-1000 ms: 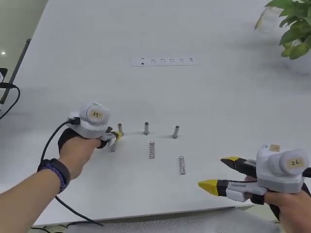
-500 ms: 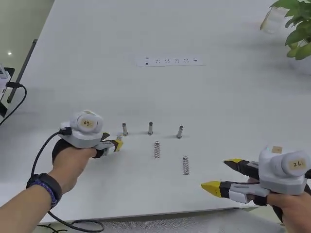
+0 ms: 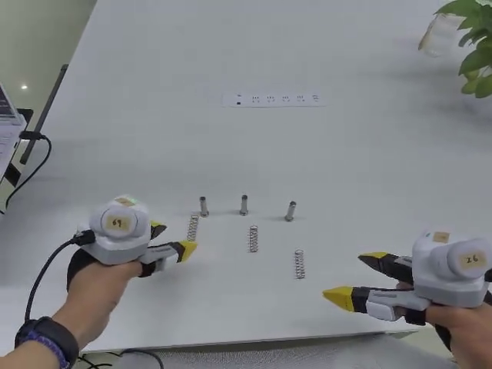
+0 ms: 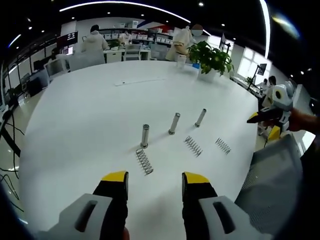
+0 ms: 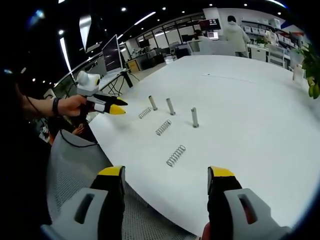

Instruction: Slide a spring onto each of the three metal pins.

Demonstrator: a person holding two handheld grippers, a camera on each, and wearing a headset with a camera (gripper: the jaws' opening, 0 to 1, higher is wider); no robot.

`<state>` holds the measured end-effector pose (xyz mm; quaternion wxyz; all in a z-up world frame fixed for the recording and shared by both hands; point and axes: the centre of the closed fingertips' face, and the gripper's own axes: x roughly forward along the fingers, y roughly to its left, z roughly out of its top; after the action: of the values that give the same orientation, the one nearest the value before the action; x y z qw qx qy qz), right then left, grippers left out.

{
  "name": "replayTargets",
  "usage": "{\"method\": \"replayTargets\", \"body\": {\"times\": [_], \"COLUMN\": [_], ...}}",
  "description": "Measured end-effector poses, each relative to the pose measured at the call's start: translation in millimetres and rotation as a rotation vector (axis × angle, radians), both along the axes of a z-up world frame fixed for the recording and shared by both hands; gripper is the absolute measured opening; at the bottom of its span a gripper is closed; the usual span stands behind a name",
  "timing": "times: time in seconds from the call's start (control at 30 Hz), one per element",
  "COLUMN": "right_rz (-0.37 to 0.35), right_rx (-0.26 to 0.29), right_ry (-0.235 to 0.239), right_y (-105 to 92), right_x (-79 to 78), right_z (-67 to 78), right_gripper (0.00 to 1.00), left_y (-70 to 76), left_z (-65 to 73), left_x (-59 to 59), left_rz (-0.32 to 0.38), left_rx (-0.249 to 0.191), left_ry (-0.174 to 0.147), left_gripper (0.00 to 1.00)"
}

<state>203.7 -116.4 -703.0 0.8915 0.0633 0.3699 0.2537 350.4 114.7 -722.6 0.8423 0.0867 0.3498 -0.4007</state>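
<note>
The left gripper [image 4: 156,177], open and empty like the right gripper [image 5: 165,172], has the nearest spring [image 4: 144,161] lengthwise just ahead of its jaws.

pins [image 3: 244,204]: three, metal, upright, in a row | springs [image 3: 253,238]: three, lying flat, one beside each pin

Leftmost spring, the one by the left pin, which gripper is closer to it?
Left. The left gripper is open just beside the leftmost spring; the right gripper is open, far off to that spring's right.
</note>
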Motion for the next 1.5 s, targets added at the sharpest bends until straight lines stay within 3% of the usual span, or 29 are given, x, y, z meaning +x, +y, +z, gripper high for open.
{"method": "replayTargets", "body": {"times": [0.23, 0.7, 1.1, 1.3, 1.5], "right_rz": [-0.008, 0.005, -0.011, -0.073, -0.090], "right_rx": [0.001, 0.007, 0.004, 0.018, 0.012], "right_ry": [-0.002, -0.002, 0.013, 0.019, 0.028], "right_y": [-3.0, 1.8, -1.3, -7.4, -10.4], "right_x": [5.7, 17.3, 35.1, 51.2, 63.7], "right_z": [-1.0, -6.3, -20.9, -30.5, -39.8], "right_gripper": [0.65, 0.64, 0.61, 0.60, 0.55], "left_y": [10.7, 17.7, 20.4, 25.6, 31.9], "left_z": [9.4, 45.2, 56.9, 61.7, 68.0], "left_x": [-8.8, -22.3, -23.2, -23.4, -21.6], "left_rz": [0.001, 0.029, 0.027, 0.017, 0.025], "left_rx": [-0.030, -0.097, -0.107, -0.100, -0.104], "left_ry": [-0.023, -0.067, -0.090, -0.101, -0.110], "left_gripper": [0.46, 0.62, 0.65, 0.65, 0.65]}}
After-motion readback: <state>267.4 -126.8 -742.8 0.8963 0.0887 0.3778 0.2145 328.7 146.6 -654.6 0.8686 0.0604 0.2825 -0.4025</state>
